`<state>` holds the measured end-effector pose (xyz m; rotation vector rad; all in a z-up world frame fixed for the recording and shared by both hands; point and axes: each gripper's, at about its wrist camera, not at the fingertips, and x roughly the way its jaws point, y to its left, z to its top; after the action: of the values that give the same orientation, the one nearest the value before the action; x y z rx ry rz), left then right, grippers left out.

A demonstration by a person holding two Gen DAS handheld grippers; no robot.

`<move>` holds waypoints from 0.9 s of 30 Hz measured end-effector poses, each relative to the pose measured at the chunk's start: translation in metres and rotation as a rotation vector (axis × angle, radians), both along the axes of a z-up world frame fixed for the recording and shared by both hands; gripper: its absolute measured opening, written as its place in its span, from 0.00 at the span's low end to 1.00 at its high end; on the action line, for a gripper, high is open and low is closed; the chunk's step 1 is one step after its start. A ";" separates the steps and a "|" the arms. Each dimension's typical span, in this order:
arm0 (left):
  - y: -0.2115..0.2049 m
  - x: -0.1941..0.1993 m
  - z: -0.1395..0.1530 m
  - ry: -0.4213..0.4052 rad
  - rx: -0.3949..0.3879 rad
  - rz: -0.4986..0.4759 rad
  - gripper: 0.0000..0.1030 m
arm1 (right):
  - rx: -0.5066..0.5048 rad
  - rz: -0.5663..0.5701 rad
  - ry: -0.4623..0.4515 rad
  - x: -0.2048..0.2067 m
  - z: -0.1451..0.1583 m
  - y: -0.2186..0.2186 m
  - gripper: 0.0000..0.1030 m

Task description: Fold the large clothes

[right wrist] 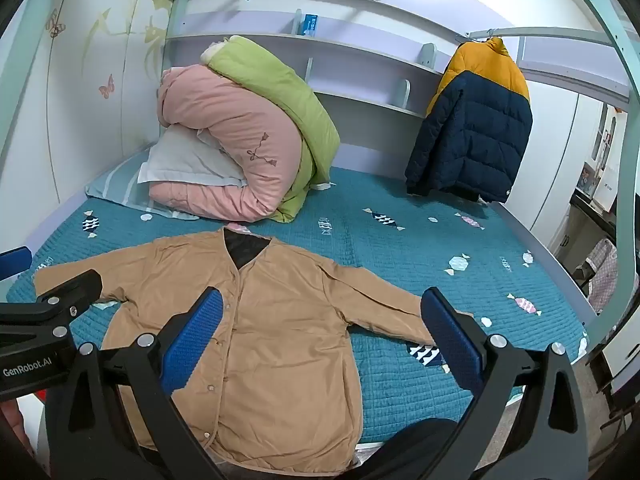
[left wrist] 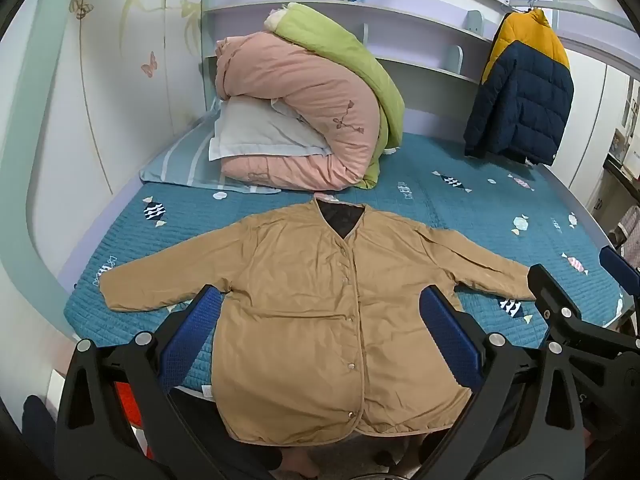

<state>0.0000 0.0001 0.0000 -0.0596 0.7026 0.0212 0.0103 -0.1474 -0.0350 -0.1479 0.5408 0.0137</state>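
Note:
A tan snap-front jacket [left wrist: 320, 304] [right wrist: 264, 320] lies flat on the teal bedspread [left wrist: 460, 200], front up, both sleeves spread out sideways and its hem hanging over the near bed edge. My left gripper [left wrist: 320, 320] hovers above the jacket's lower half, its blue pads wide apart with nothing between them. My right gripper [right wrist: 322, 320] hangs above the jacket's right side and right sleeve, equally wide and empty. In the left wrist view the right gripper [left wrist: 592, 280] shows at the right edge; in the right wrist view the left gripper [right wrist: 48, 280] shows at the left edge.
A pink and green rolled duvet [left wrist: 312, 120] with a white pillow [left wrist: 256, 132] sits at the bed's far left. A navy and yellow puffer jacket [left wrist: 524, 96] hangs at the far right by the shelves. Walls close the bed's left side.

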 end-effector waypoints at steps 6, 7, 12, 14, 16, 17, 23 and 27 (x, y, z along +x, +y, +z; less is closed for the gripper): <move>0.000 -0.001 0.001 -0.003 0.004 0.000 0.97 | -0.010 -0.001 -0.008 0.000 0.000 0.001 0.93; 0.000 -0.001 0.001 -0.003 0.002 -0.002 0.97 | -0.005 0.001 -0.006 0.001 0.000 0.000 0.93; -0.001 0.000 -0.007 0.005 0.007 0.002 0.96 | -0.017 -0.005 -0.006 0.000 -0.002 0.002 0.93; -0.001 0.000 -0.009 0.008 0.008 0.003 0.96 | -0.025 -0.010 -0.008 0.000 0.000 0.001 0.93; -0.001 0.001 -0.012 0.011 0.007 0.002 0.96 | -0.028 -0.007 -0.006 0.002 0.001 0.003 0.93; -0.001 0.001 -0.013 0.014 0.002 0.000 0.96 | -0.031 -0.006 -0.007 0.002 -0.001 0.004 0.93; -0.006 -0.001 -0.013 0.012 0.022 0.004 0.96 | -0.037 -0.017 0.021 0.006 -0.007 0.008 0.93; -0.007 -0.002 -0.012 0.013 0.018 0.003 0.96 | -0.029 -0.018 0.024 0.007 -0.005 0.003 0.93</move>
<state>-0.0017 -0.0071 -0.0120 -0.0436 0.7158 0.0305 0.0174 -0.1440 -0.0400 -0.1710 0.5663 -0.0098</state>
